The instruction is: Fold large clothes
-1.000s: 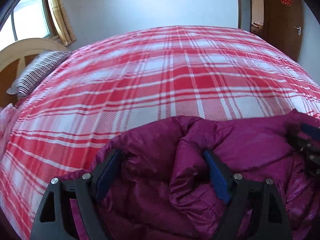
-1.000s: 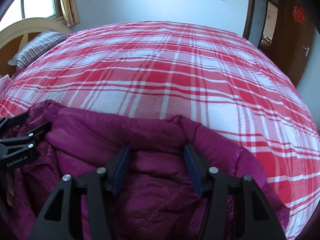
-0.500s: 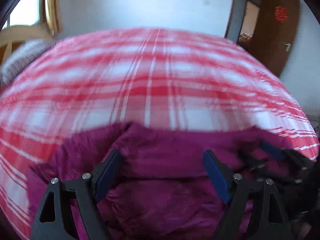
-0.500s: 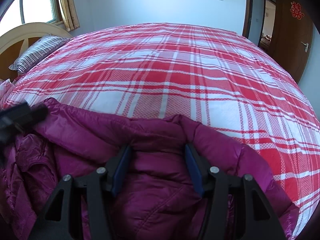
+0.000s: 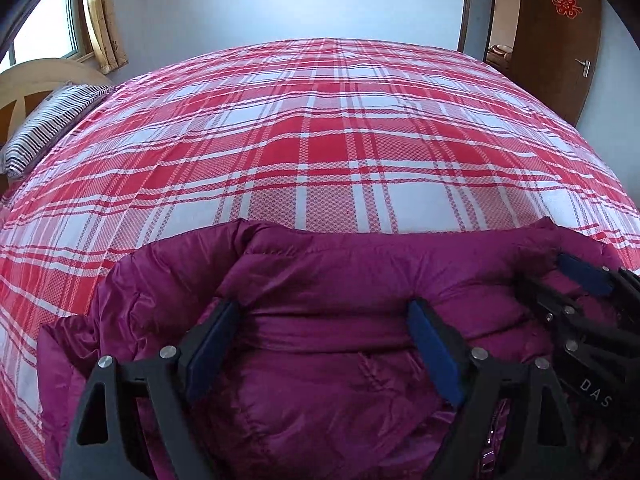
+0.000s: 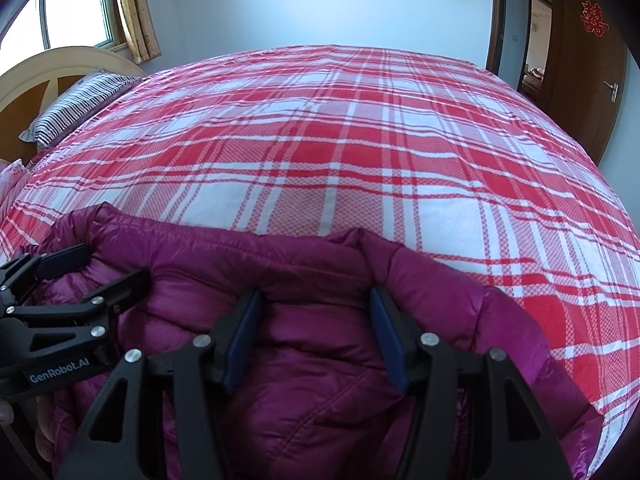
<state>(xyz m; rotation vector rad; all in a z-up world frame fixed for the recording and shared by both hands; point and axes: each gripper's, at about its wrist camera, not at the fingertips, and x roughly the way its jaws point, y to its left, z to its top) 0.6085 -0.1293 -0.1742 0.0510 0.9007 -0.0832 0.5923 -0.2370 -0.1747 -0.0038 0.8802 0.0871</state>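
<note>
A purple puffer jacket (image 5: pixel 340 280) lies bunched at the near edge of the bed; it also fills the near part of the right wrist view (image 6: pixel 312 280). My left gripper (image 5: pixel 324 316) is open, its blue pads on either side of a fold of the jacket. My right gripper (image 6: pixel 314 308) is open over the jacket's top edge, its jaws narrower apart. The right gripper shows at the right of the left wrist view (image 5: pixel 568 296). The left gripper shows at the left of the right wrist view (image 6: pixel 88 268), also open.
The bed (image 5: pixel 340 140) has a red and white plaid cover (image 6: pixel 340 140) stretching away. A striped pillow (image 5: pixel 44 120) and wooden headboard (image 6: pixel 48 72) are at far left. A brown door (image 5: pixel 560 40) and doorway are at far right.
The left gripper swung right and back, ending closer to the right gripper, still open. The jacket's left side now lies flatter. The right gripper has barely moved.
</note>
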